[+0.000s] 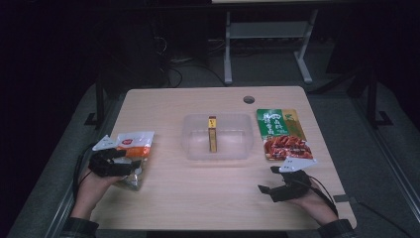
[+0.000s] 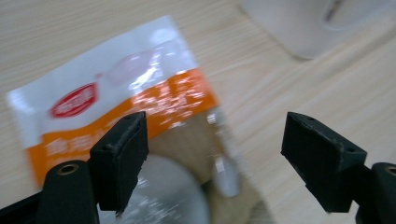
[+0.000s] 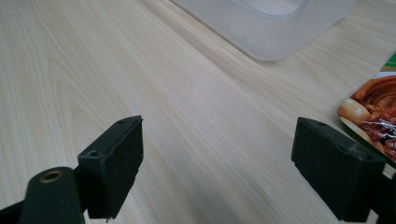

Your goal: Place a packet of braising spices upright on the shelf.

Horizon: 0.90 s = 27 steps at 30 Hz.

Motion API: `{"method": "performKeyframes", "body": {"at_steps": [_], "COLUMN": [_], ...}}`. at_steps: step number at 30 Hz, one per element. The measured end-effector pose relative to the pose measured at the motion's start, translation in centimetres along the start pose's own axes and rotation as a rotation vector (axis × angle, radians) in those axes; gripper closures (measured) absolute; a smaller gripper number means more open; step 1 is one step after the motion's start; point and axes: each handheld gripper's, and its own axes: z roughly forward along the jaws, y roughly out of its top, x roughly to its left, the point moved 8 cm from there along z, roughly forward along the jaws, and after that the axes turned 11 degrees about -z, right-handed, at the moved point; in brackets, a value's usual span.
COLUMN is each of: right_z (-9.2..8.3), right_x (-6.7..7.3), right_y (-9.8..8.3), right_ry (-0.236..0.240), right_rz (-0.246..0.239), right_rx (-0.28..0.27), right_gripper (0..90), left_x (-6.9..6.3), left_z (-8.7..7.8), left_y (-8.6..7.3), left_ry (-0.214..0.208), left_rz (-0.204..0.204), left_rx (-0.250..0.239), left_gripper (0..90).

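Note:
A white and orange food pouch (image 1: 134,151) lies flat at the table's left side. My left gripper (image 1: 130,159) hovers over its near half, open, with the pouch (image 2: 126,102) showing between the spread jaws and one jaw over its clear window. A green and red food packet (image 1: 282,133) lies at the right. My right gripper (image 1: 267,179) rests open just in front of that packet, its jaws pointing left over bare wood, the packet's corner (image 3: 373,109) at the edge. A clear plastic tub (image 1: 194,144) in the middle holds a slim brown and yellow box (image 1: 212,134).
The wooden table (image 1: 208,198) has a round cable hole (image 1: 248,99) at the back right. Beyond it stand a dark floor, cables and a grey desk frame (image 1: 267,39). The tub's corner (image 2: 303,28) lies beyond the left jaws, and its corner (image 3: 275,32) beyond the right jaws.

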Motion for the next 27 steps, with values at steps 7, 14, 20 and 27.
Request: {"method": "performKeyframes", "body": {"at_steps": [7, 14, 20, 27], "right_z": [0.2, 0.3, 0.3, 0.1], "right_x": [0.1, 0.1, 0.1, 0.0], "right_y": [0.0, 0.0, 0.0, 0.0], "right_ry": [0.005, 0.005, 0.001, -0.006], "right_rz": [-0.007, -0.01, -0.016, -0.015], "right_rx": [0.005, 0.006, 0.006, 0.006], "right_gripper": [15.7, 15.7, 15.7, 15.6], "left_x": [2.8, 5.0, 6.0, 5.4], "left_z": [-0.1, 0.4, 0.8, 1.2], "left_y": [-0.2, -0.4, -0.9, -0.8], "left_ry": [0.054, 0.099, 0.12, 0.113], "left_rz": [-0.052, -0.099, -0.123, -0.107], "left_rx": [-0.005, -0.003, 0.013, 0.022], "left_gripper": [22.4, 22.2, 22.1, 22.1]}}
